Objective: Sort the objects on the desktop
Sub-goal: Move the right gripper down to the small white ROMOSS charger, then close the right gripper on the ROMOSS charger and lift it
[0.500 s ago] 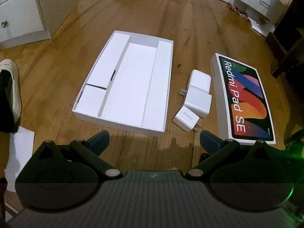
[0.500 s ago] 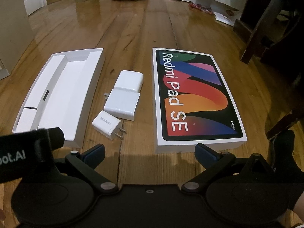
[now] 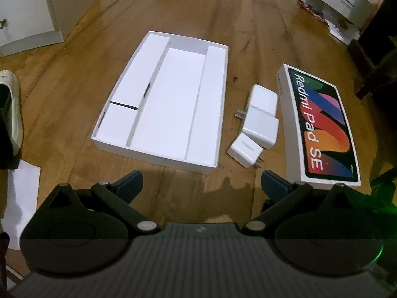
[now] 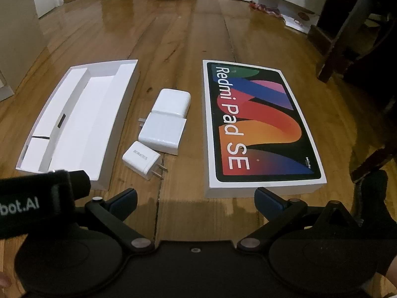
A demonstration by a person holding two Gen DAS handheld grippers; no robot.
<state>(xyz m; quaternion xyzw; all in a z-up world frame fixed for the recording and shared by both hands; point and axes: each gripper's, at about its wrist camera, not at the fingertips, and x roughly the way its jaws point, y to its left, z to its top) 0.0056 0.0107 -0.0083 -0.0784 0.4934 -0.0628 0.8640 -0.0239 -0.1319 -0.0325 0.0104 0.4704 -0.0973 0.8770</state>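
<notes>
Wooden floor (image 4: 188, 37) carried the open white box tray (image 4: 74, 114) at ten o'clock, three white chargers (image 4: 163, 126) centrally, and the Redmi Pad SE lid (image 4: 258, 129) at two o'clock. Left gripper (image 3: 201, 181) and right gripper (image 4: 196, 198) remained spread, empty; the layout seemed unchanged from the earlier frame.

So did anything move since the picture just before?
Nothing visibly changed. The open white box, the three white chargers and the Redmi Pad SE box lie where they were, untouched. The left gripper and right gripper are open and empty, as before.
</notes>
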